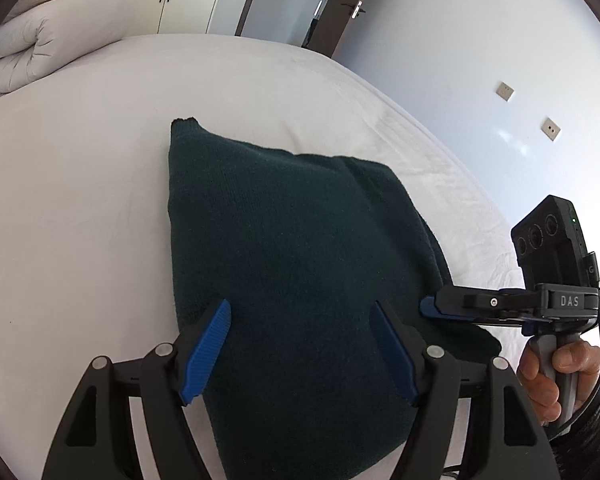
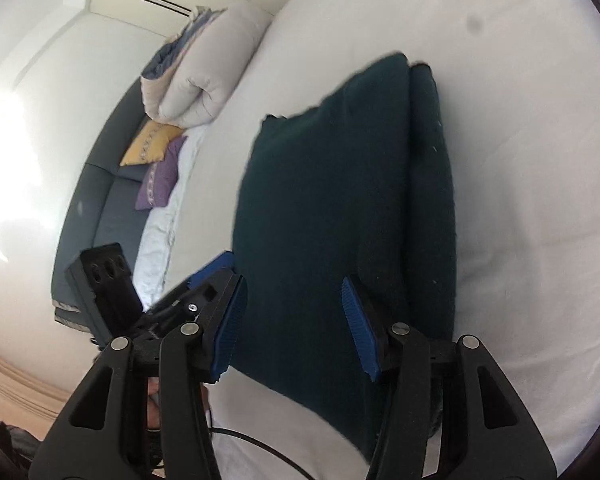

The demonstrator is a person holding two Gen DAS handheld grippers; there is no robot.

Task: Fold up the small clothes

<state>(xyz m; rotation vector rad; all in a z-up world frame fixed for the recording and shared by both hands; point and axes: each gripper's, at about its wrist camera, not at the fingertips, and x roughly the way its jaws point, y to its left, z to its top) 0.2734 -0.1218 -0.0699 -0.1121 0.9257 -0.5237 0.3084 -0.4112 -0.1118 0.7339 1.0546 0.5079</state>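
A dark green knitted garment lies folded in layers on the white bed. My left gripper is open, its blue pads spread just above the garment's near end. My right gripper is open too, over the garment near its edge. In the left wrist view the right gripper shows side-on at the garment's right edge, held by a hand. The left gripper shows at the lower left of the right wrist view.
A rolled beige duvet lies at the bed's far end. A yellow cushion and a purple cushion rest against a grey headboard. A wall with sockets and a door lie to the right.
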